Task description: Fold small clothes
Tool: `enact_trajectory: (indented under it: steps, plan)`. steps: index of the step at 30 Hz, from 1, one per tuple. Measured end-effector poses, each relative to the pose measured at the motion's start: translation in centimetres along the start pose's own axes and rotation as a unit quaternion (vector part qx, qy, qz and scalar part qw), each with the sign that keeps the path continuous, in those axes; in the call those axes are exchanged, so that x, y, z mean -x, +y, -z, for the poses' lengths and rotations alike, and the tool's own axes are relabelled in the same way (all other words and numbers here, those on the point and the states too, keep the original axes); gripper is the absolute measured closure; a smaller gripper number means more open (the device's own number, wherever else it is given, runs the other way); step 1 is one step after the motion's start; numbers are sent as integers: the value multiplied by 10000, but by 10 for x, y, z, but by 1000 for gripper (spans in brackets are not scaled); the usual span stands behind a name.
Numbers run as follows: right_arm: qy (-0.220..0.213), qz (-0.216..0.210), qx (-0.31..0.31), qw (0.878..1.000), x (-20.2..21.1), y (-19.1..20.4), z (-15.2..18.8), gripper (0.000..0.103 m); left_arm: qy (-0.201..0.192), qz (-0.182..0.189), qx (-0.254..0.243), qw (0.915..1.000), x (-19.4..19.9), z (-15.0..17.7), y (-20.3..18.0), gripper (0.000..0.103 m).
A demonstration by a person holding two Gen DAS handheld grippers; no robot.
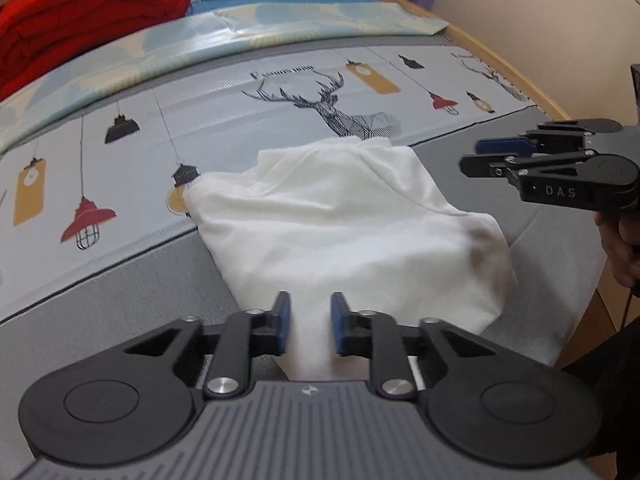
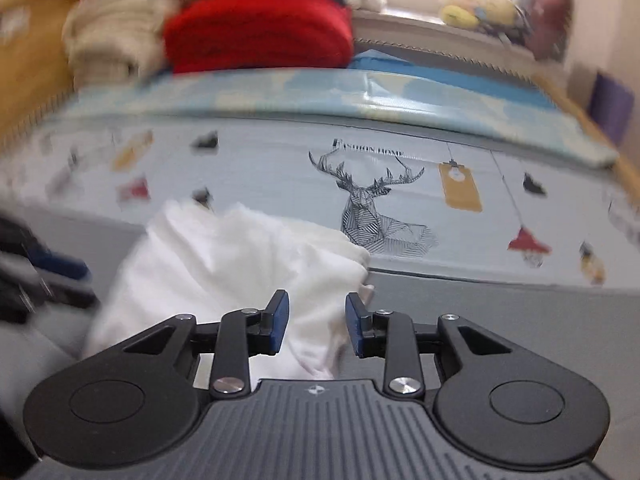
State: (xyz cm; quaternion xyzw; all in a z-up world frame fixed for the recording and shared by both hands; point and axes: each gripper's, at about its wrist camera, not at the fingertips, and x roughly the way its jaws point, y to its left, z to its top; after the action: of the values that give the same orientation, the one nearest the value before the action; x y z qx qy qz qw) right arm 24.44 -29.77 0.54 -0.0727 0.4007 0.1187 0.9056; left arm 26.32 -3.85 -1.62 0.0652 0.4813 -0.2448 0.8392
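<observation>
From the left wrist camera, the left gripper (image 1: pixel 310 322) sits at the six o'clock edge with its blue-padded jaws drawn in narrow on a gathered strip of the white garment (image 1: pixel 344 224), which runs up between the pads from below; whether the pads truly pinch the cloth I cannot tell, though it fills the gap between them. The garment spreads toward twelve o'clock in a rumpled heap, lying partly on the grey mattress surface (image 1: pixel 120 292) and partly on the printed mat (image 1: pixel 240 120) with its deer and hanging lamps. At about three o'clock the right gripper (image 1: pixel 474 156) hangs in the air, clear of the cloth, jaws a little apart and empty, a hand (image 1: pixel 620 244) below it. A red folded blanket (image 1: pixel 80 12) lies at ten o'clock. From the right wrist camera, blurred toward its left side, the right gripper (image 2: pixel 316 322) shows its jaws partly open with nothing clamped; the white garment (image 2: pixel 240 260) lies beneath and beyond them, from six toward eleven o'clock. The deer print (image 2: pixel 376 208) is near one o'clock, the red blanket (image 2: pixel 260 28) at twelve.
</observation>
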Motion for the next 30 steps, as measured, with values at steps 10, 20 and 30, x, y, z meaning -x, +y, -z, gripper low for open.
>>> enact_trajectory:
  steps: [10, 20, 30]
  plan:
    - [1331, -513, 301, 9893, -41, -1, 19, 71, 1358, 622, -740, 9860, -47, 27, -19, 88]
    - [1510, -616, -246, 9863, -45, -20, 20, 64, 658, 754, 286, 9946, -31, -1, 12, 87]
    - [378, -325, -1792, 9826, -41, -56, -15, 62, 692, 476, 954, 9919, -53, -13, 34, 86]
